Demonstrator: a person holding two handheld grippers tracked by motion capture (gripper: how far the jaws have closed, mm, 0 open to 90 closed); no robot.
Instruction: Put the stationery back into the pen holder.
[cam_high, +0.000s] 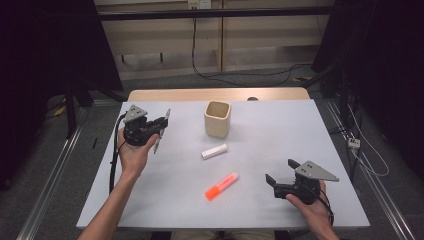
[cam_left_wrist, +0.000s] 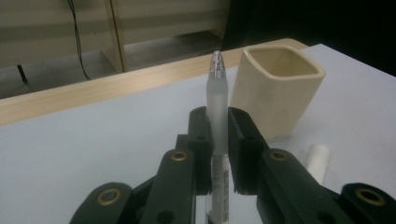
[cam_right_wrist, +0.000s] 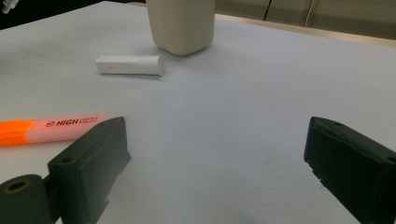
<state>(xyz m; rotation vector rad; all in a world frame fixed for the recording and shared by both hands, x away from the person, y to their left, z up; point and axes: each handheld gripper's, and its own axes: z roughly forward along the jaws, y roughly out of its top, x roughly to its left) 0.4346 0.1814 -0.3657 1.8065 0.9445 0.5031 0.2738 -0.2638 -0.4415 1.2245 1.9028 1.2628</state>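
Left hand-held gripper (cam_high: 161, 126): jaws clamped on a frosted translucent plastic pen (cam_left_wrist: 216, 121), raised over the pale matte surface (cam_high: 280, 135), near a cream square-mouthed ceramic cup (cam_high: 217, 119). Right hand-held gripper (cam_high: 281, 171): jaws apart, beside an orange plastic highlighter (cam_high: 221, 186). White cylindrical cap (cam_high: 214, 151) lying between.

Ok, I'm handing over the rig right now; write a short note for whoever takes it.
Left claw: shut on the frosted pen, held upright, left of the beige cup and not yet over it.
Right claw: open, holding nothing, low at the near right of the table.
On the table: white tube in front of the cup, orange highlighter nearer the person, left of the right claw.
Done: pen picked up.
Left, likely: pen into the cup, then the highlighter and the tube. What the cup holds cannot be told.
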